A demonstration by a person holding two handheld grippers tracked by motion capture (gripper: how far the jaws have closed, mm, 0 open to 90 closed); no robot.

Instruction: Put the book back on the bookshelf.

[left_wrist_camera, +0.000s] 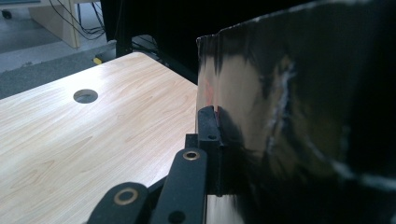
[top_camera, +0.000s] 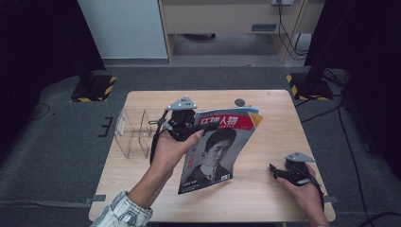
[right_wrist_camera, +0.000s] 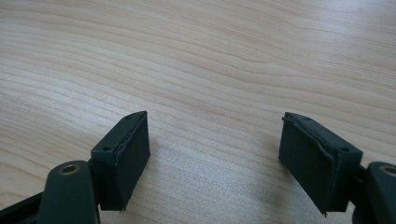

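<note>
A magazine (top_camera: 215,149) with a red title band and a portrait on its cover is held up at a tilt over the middle of the wooden table (top_camera: 265,123). My left gripper (top_camera: 207,126) is shut on its upper edge, the hand beneath it. In the left gripper view the gripper (left_wrist_camera: 217,114) clamps the glossy dark page (left_wrist_camera: 280,116), which hides the far jaw. My right gripper (top_camera: 274,170) rests low at the table's right front, open, with bare wood between its pads (right_wrist_camera: 125,154) in the right gripper view.
A clear acrylic rack (top_camera: 135,132) stands on the table's left side, just left of my left hand. A round cable hole (top_camera: 240,102) sits near the far edge, also seen as a hole (left_wrist_camera: 85,95) in the left gripper view. Dark stands flank the table.
</note>
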